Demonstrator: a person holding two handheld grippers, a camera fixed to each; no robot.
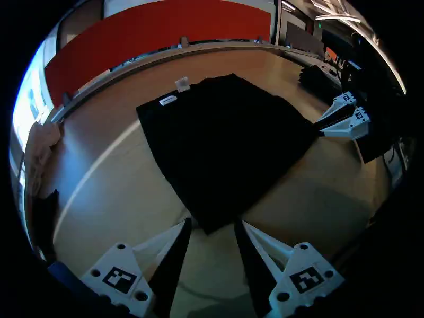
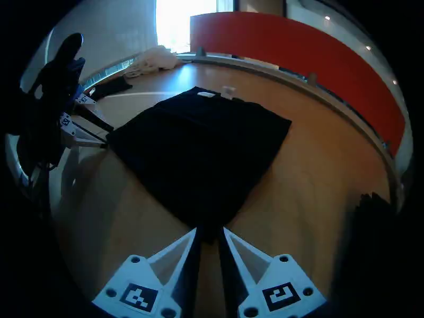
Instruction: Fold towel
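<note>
The left gripper (image 1: 212,224) has two white plastic fingers with black inner pads and square black-and-white tags. It reaches low and forward, jaws wide apart, with the near corner of the black cloth towel (image 1: 228,148) lying in the gap between the tips. The right gripper (image 2: 209,232), of the same build, points in from the far right at another corner. Its jaws stand narrow around that corner; whether the pads press on it cannot be told.

left gripper (image 1: 212,228): white fingers (image 1: 153,249), black inner pads (image 1: 172,259), square black-white marker tags (image 1: 119,279), screw holes | right gripper (image 2: 209,233): same build
</note>
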